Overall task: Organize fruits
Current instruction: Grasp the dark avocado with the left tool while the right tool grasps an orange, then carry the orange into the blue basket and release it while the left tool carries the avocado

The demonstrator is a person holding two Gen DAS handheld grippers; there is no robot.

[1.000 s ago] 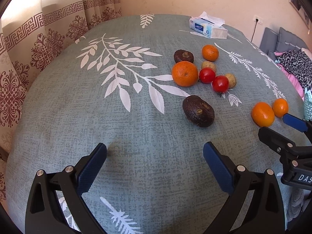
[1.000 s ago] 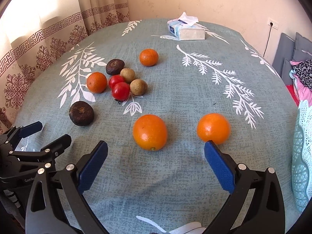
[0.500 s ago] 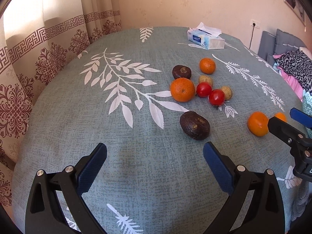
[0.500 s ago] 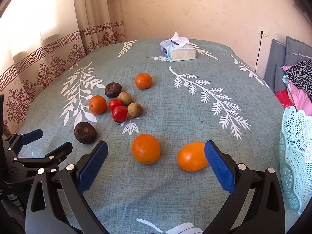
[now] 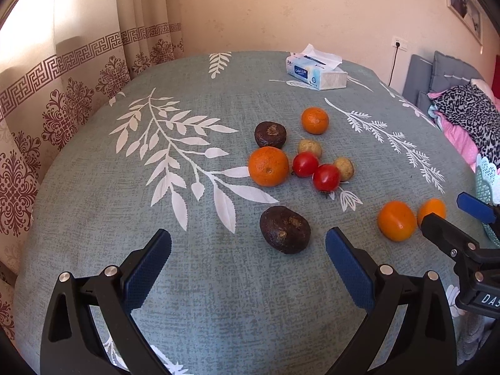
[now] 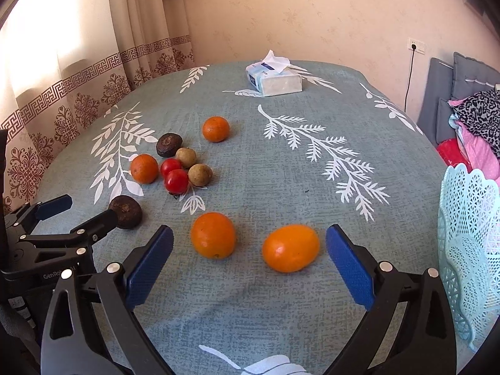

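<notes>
Our right tool (image 6: pixel 248 261) hangs low over the counter (image 6: pixel 281 168), its blue pads spread wide and empty. Two oranges lie just ahead between the pads: a rounder orange (image 6: pixel 213 235) toward the left pad and an oval orange (image 6: pixel 290 247) toward the right pad, long axis running roughly across the tool's gap. The lattice basket (image 6: pixel 468 243) stands at the right edge, so we judge this arm the nearer one for both oranges. Our left tool (image 5: pixel 248 264) is likewise released, with a dark brown fruit (image 5: pixel 285 229) just ahead, right of centre. Farther out sits the cluster: a large orange (image 5: pixel 268 166), two red tomatoes (image 5: pixel 315 170) and a small orange (image 5: pixel 315 120); the tissue box (image 5: pixel 315 73) is well beyond. Compared with a second ago, both views take in more wall and the fruit sits lower in frame; the oval orange now shows a different side.
</notes>
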